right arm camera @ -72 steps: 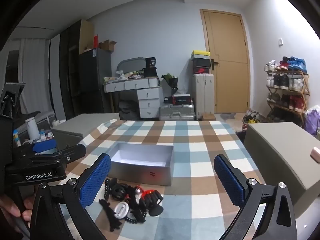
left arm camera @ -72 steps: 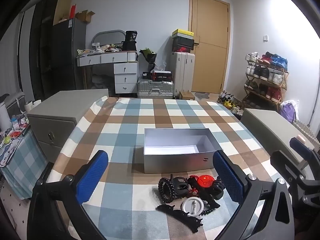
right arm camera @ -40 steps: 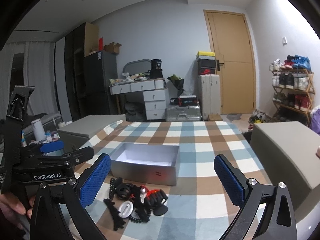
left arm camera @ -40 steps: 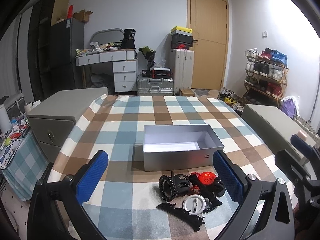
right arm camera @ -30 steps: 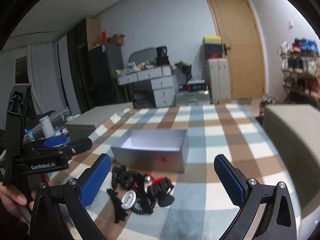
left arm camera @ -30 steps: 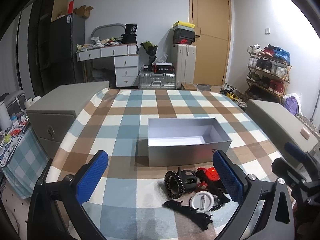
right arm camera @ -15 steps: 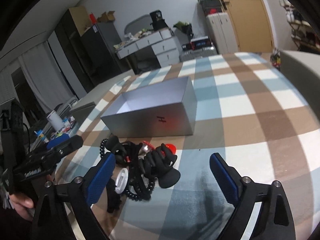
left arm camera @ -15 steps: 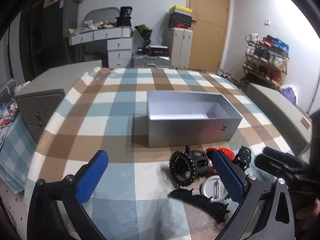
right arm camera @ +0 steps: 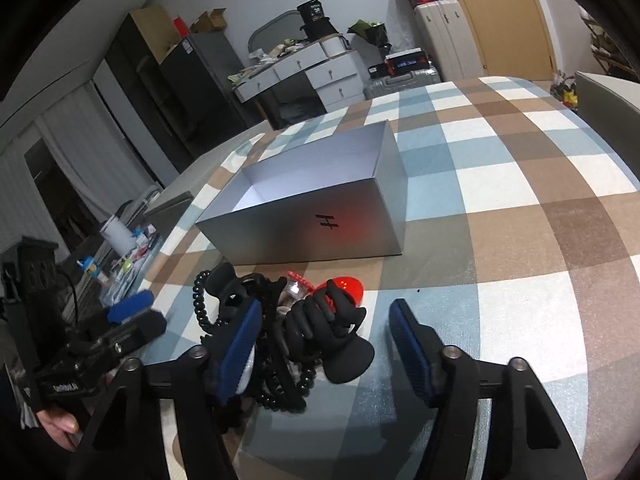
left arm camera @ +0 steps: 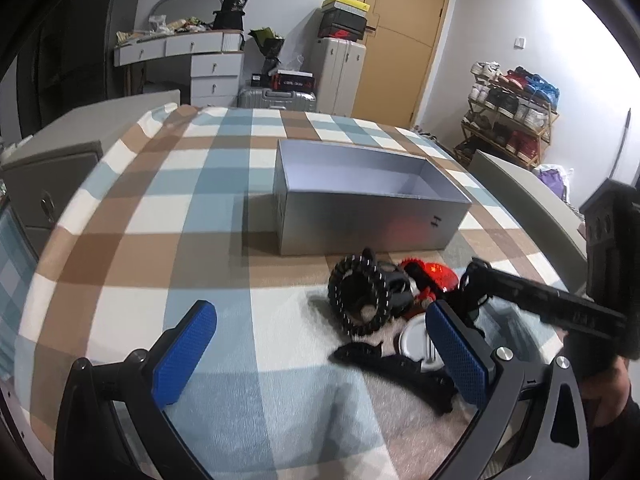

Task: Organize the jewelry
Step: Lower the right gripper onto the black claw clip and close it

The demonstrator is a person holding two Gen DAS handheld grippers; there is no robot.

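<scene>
- Left wrist view: left gripper (left arm camera: 320, 356) low over the checked tablecloth (left arm camera: 168, 240), blue pads wide apart, only bare cloth between them
- Right-hand blue pad (left arm camera: 456, 356) overlapping the edge of the pile of hair accessories (left arm camera: 384, 312), which sits at about 2 o'clock from the gap between the fingers; touching or not, cannot tell
- Open grey box (left arm camera: 360, 204) at 12 o'clock beyond the pile, just beside it, standing upright on the cloth with a small black mark on its near wall
- In the pile: black beaded ring (left arm camera: 356, 300) toward 12 o'clock, red round piece (left arm camera: 438, 276) to its right, silver round disc (left arm camera: 416, 344) and flat black clip (left arm camera: 400, 368) nearest the camera
- Right gripper (left arm camera: 480, 280) reaching in from 3 o'clock, its tip at the right edge of the pile beside the red piece
- Right wrist view: right gripper (right arm camera: 326, 340) just above the pile, fingers partway apart, jaws just been closing
- Black claw clip (right arm camera: 332, 332) lying between the pads, nearer the left one; no firm press on it visible
- Red round piece (right arm camera: 352, 288) at 12 o'clock from the claw clip, grey box (right arm camera: 316, 208) farther along the same line
- Left gripper (right arm camera: 132, 312) at 9 o'clock, held by a hand (right arm camera: 56, 420) at the lower left edge
</scene>
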